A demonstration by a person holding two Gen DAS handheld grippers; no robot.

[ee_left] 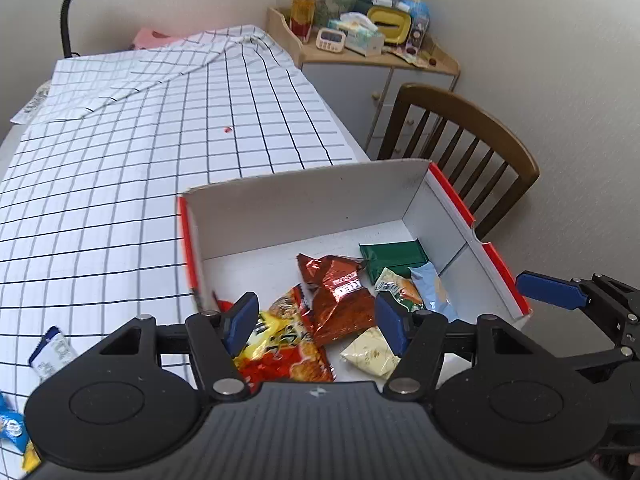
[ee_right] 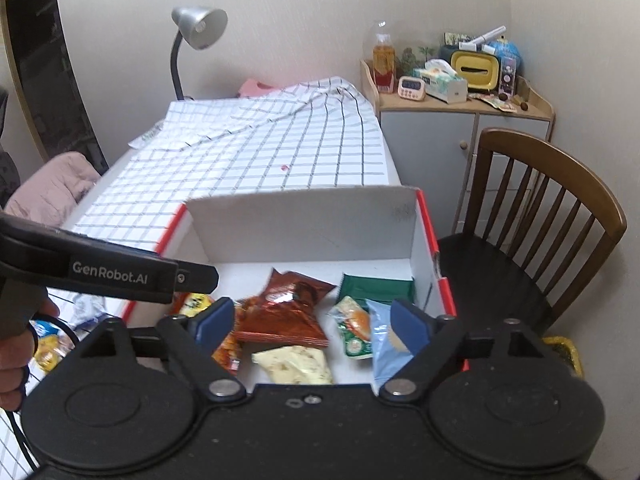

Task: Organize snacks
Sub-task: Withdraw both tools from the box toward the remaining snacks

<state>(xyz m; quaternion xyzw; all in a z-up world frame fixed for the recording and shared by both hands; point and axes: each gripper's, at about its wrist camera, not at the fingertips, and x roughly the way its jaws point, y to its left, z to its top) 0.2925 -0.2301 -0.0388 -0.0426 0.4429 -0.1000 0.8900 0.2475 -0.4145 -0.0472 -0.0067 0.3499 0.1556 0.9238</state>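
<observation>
A white cardboard box (ee_left: 304, 208) with a red rim sits at the table's near right corner. Inside lie a red-brown chip bag (ee_left: 340, 296), a green packet (ee_left: 394, 258), a light blue packet (ee_left: 434, 286), a yellow-red packet (ee_left: 280, 348) and a cream packet (ee_left: 370, 354). My left gripper (ee_left: 316, 322) hovers open over the box's near side, nothing between its pads. My right gripper (ee_right: 314, 326) hangs open over the same box (ee_right: 304, 224), above the chip bag (ee_right: 284, 312) and cream packet (ee_right: 296, 366). One of its blue fingers (ee_left: 548, 290) shows at the box's right edge.
Loose packets (ee_left: 52, 354) lie on the checked tablecloth (ee_left: 120, 184) left of the box. A wooden chair (ee_right: 552, 208) stands right of the table, with a cluttered cabinet (ee_right: 460, 112) behind it. A desk lamp (ee_right: 196, 28) stands at the far end. A person's hand (ee_right: 16, 360) is at the left.
</observation>
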